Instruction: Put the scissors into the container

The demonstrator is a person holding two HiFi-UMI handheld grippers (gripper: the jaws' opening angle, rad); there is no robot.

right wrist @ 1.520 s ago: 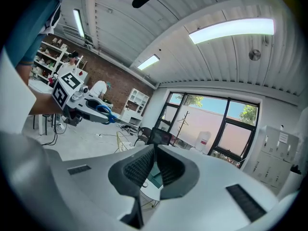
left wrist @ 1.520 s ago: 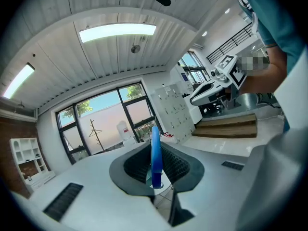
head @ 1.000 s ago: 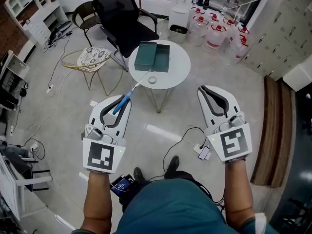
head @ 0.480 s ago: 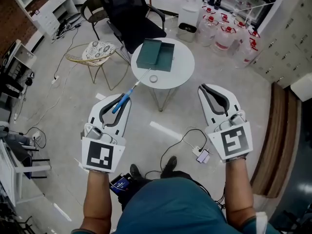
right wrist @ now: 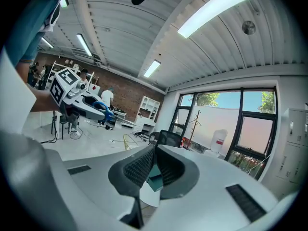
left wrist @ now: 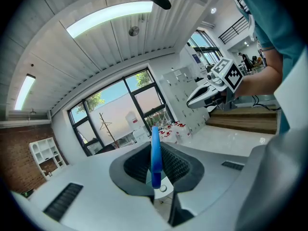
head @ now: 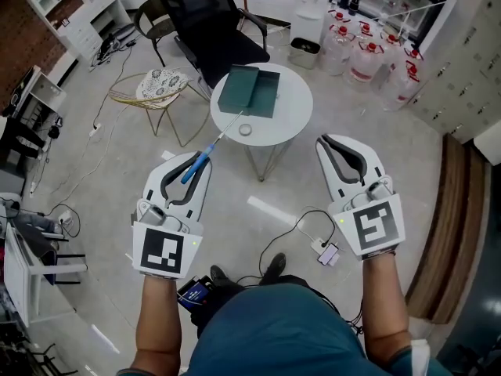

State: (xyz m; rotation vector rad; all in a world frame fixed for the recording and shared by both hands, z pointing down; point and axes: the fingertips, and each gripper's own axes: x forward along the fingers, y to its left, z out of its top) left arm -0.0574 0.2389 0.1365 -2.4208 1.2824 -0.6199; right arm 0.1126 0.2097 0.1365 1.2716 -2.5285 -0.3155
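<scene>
Shift: both grippers sit where they were a second ago, while the table and chairs lie slightly further right in the head view.
Left gripper (head: 190,163): low at the left, jaws narrow and clamped on the scissors.
Scissors (head: 200,161): blue handle between the pads, pale blades poking out ahead toward the table, well short of the container.
Right gripper (head: 338,143): level with the left one, jaws drawn together, nothing between them.
Floor: a black cable (head: 293,219) runs between the grippers.
Round white table (head: 293,112): ahead of both grippers.
Small white ring (head: 246,129): on the table's near edge.
Container (head: 243,92): dark green, on the table's far half.
Black chair (head: 215,30): behind the table.
Water jugs (head: 368,49): far right, in a cluster.
</scene>
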